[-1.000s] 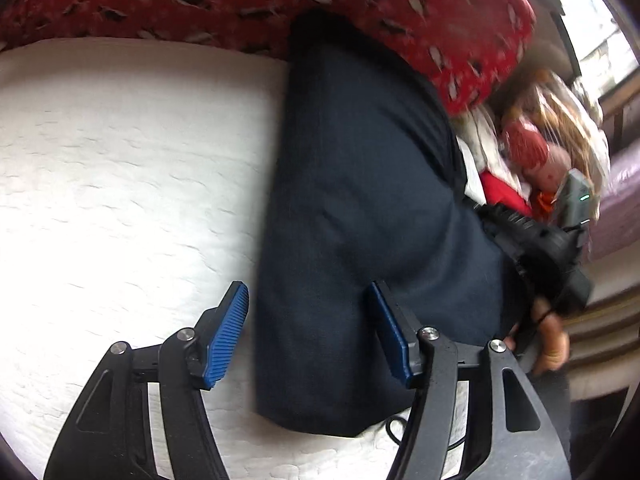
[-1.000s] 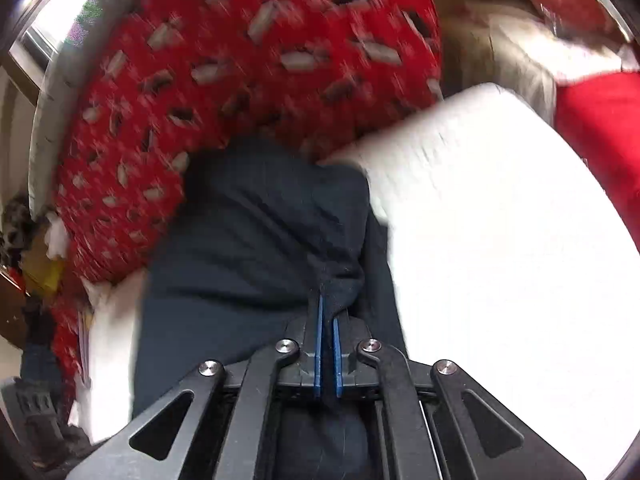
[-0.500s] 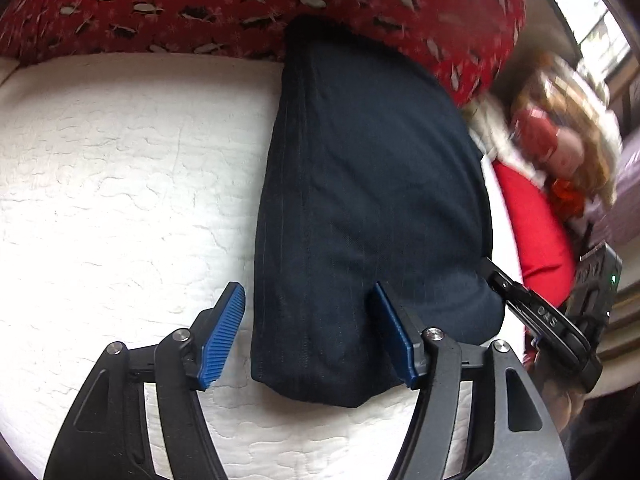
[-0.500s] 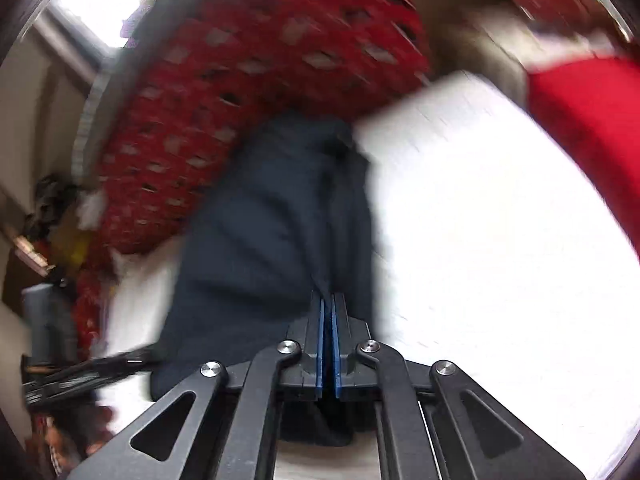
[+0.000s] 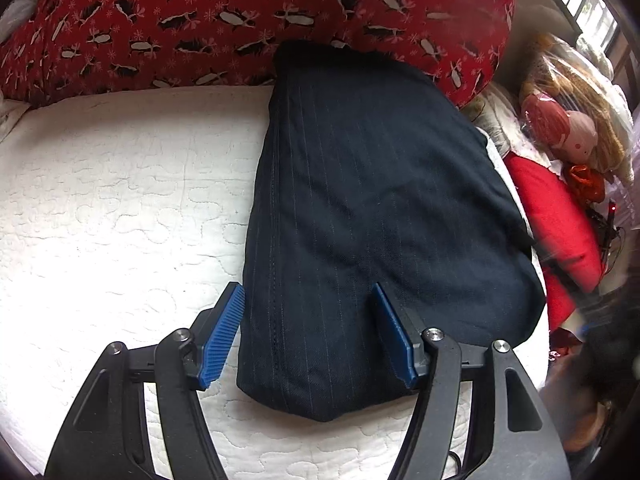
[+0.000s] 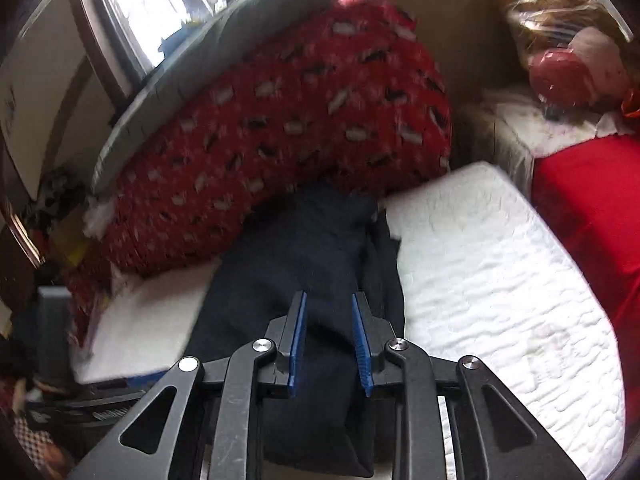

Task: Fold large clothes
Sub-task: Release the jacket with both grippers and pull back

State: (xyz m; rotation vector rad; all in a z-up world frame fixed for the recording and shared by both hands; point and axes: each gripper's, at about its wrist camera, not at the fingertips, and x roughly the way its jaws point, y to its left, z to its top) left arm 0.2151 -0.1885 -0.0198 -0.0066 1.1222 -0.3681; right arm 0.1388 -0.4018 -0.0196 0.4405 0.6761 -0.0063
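Right claw (image 6: 328, 340) has let go, pads now spread over the folded dark trousers (image 5: 360, 208) lying on the white mattress (image 5: 120, 208) against the red pillow (image 5: 240, 12); left claw (image 5: 308, 332) spread too; fold looks done, next likely smoothing.

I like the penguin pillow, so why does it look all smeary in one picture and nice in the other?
In the right wrist view the red penguin pillow is smeared by motion blur and the window glares white; in the left wrist view the pillow and the dark pinstriped garment are sharp, though the fisheye bends the edges.
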